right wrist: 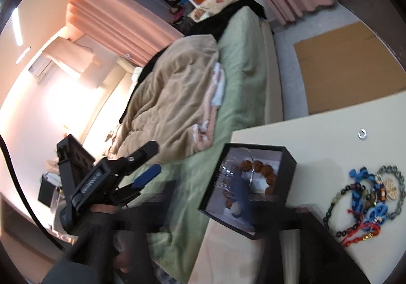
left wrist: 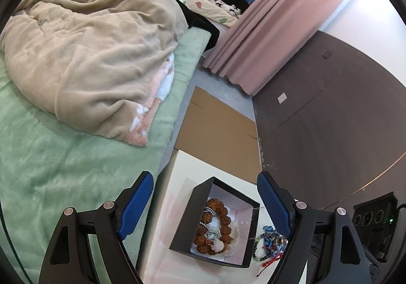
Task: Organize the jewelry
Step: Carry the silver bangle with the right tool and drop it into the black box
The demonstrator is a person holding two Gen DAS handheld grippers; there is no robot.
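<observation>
A black box [left wrist: 185, 218] with a white lining stands on the cream table [left wrist: 182, 172]. Inside lie a brown bead bracelet [left wrist: 224, 223] and a silver chain [left wrist: 210, 232]. My left gripper [left wrist: 205, 205] is open above the box, empty. A pile of bracelets [left wrist: 270, 240] lies right of the box, near my right finger. In the right wrist view the box [right wrist: 289, 169] and the bracelet pile [right wrist: 368, 197] show, and a clear bangle [right wrist: 229, 172] hangs over the box. My right gripper's fingers are motion-blurred over the box; the left gripper [right wrist: 149, 169] shows at left.
A small silver ring [right wrist: 362, 133] lies on the table beyond the pile. A bed with a green sheet [left wrist: 50, 162] and beige blanket [left wrist: 88, 55] runs along the table's left. Flat cardboard [left wrist: 218, 126] lies on the floor beyond. Pink curtain [left wrist: 274, 30] and brown wall at right.
</observation>
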